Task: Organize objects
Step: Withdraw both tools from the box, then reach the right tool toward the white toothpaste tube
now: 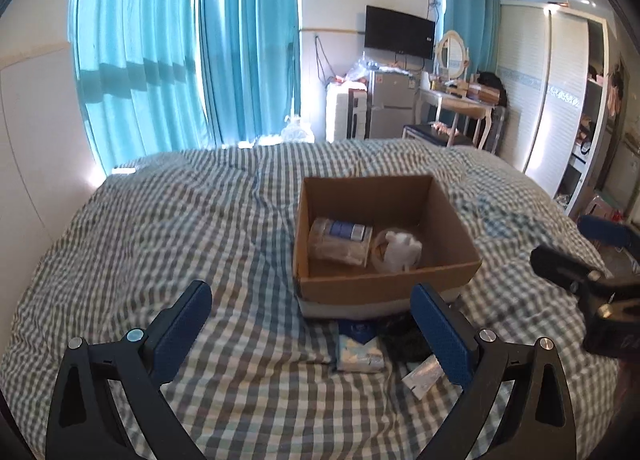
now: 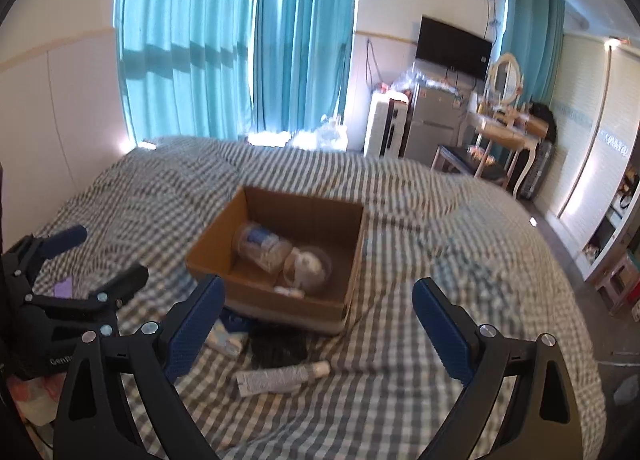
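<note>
An open cardboard box (image 1: 380, 284) (image 2: 280, 302) sits on the checked bed. Inside lie a clear jar with a blue label (image 1: 340, 240) (image 2: 262, 246) and a clear round container holding something white (image 1: 398, 250) (image 2: 308, 266). In front of the box lie a tissue pack (image 1: 358, 352) (image 2: 228, 340), a black bundle (image 1: 404, 340) (image 2: 278, 346) and a white tube (image 1: 424, 374) (image 2: 282, 376). My left gripper (image 1: 312, 300) (image 2: 104, 256) is open and empty above the bed, near these items. My right gripper (image 2: 316, 296) (image 1: 576, 244) is open and empty, to the right of the box.
The grey checked bedcover (image 1: 160, 228) fills both views. Blue curtains (image 1: 180, 60) hang behind the bed. A fridge (image 1: 390, 104), a dressing table (image 1: 460, 100) and a wardrobe (image 1: 560, 100) stand at the far right. A purple scrap (image 2: 63, 287) lies by the left gripper.
</note>
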